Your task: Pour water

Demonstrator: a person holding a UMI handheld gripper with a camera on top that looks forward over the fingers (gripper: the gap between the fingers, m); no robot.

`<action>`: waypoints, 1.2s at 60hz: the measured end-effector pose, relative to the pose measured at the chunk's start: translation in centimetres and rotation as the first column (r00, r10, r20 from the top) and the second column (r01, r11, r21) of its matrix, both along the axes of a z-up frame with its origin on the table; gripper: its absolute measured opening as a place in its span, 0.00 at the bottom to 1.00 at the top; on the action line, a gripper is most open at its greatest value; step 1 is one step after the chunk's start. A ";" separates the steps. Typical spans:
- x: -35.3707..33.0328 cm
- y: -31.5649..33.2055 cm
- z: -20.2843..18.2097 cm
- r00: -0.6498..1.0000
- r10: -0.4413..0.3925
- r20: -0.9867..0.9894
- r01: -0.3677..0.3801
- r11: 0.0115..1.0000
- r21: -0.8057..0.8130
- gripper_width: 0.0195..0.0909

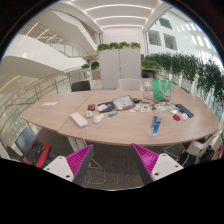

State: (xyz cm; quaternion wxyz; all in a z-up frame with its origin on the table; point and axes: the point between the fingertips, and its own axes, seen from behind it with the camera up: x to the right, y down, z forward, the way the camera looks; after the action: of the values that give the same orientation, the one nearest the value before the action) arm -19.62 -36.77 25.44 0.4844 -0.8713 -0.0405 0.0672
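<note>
Hovering well short of the long oval wooden bench (60, 110), the gripper (112, 158) is spread and empty; clutter around the blue plastic bottle (155, 125) risks a knock.

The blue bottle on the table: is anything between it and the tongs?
Nothing visible. The tongs are open and well short of the table; the bottle stands near the table's front edge, beyond them and a little right, with only open floor and bare tabletop between.
</note>
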 end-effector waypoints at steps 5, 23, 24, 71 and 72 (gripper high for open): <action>0.3 0.1 -0.2 1.000 -0.016 0.002 0.016 1.000 0.001 0.90; 5.5 3.7 -3.6 0.996 -0.083 0.027 0.081 0.994 0.068 0.90; 6.2 4.3 -3.8 0.996 -0.086 0.034 0.083 0.993 0.083 0.90; 23.3 38.0 -19.7 0.977 -0.210 0.039 0.191 0.939 0.285 0.37; 23.2 38.0 -19.7 0.978 -0.202 0.045 0.181 0.941 0.288 0.37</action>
State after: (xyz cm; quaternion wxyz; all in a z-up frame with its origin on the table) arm 3.59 1.26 5.78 0.6060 -0.7951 0.0171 -0.0190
